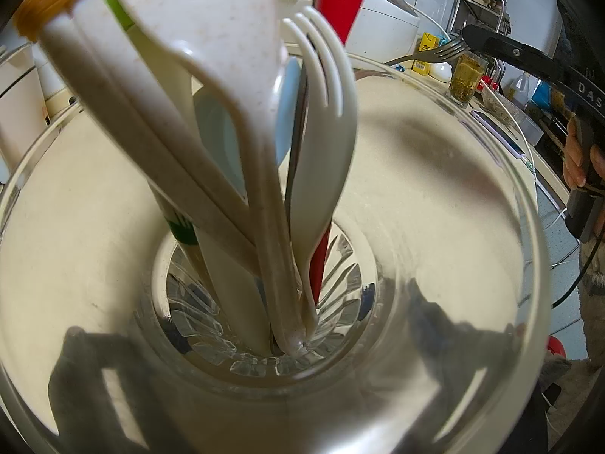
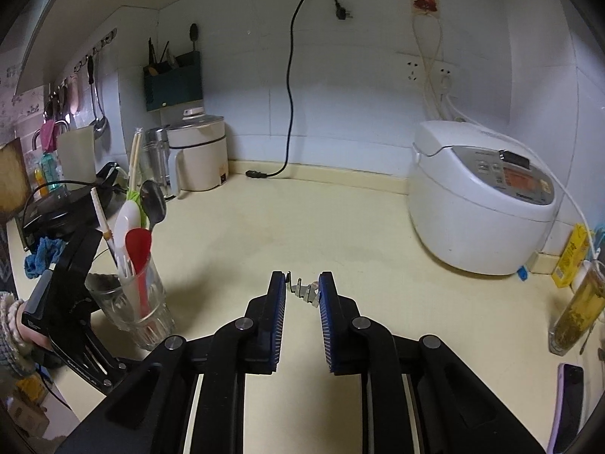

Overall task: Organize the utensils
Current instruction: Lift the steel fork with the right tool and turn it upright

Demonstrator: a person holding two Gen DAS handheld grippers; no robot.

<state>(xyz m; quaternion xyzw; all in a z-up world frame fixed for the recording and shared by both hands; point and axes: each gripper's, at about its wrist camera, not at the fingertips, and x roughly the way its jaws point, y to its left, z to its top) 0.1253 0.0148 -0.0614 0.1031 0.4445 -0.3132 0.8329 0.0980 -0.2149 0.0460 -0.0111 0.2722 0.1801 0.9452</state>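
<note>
Utensils stand bunched in a clear ribbed glass (image 2: 130, 304) on the cream counter (image 2: 340, 227): a red spoon (image 2: 139, 249), a white fork (image 1: 321, 87), a pale spoon (image 2: 126, 219) and a dark ladle (image 2: 153, 198). The left gripper (image 2: 89, 265) clasps that glass from its left side, its fingers seen blurred through the glass wall in the left wrist view. The right gripper (image 2: 301, 287), up over the counter and well right of the glass, pinches a metal fork (image 1: 435, 53) crosswise between its blue pads (image 2: 278, 302).
</note>
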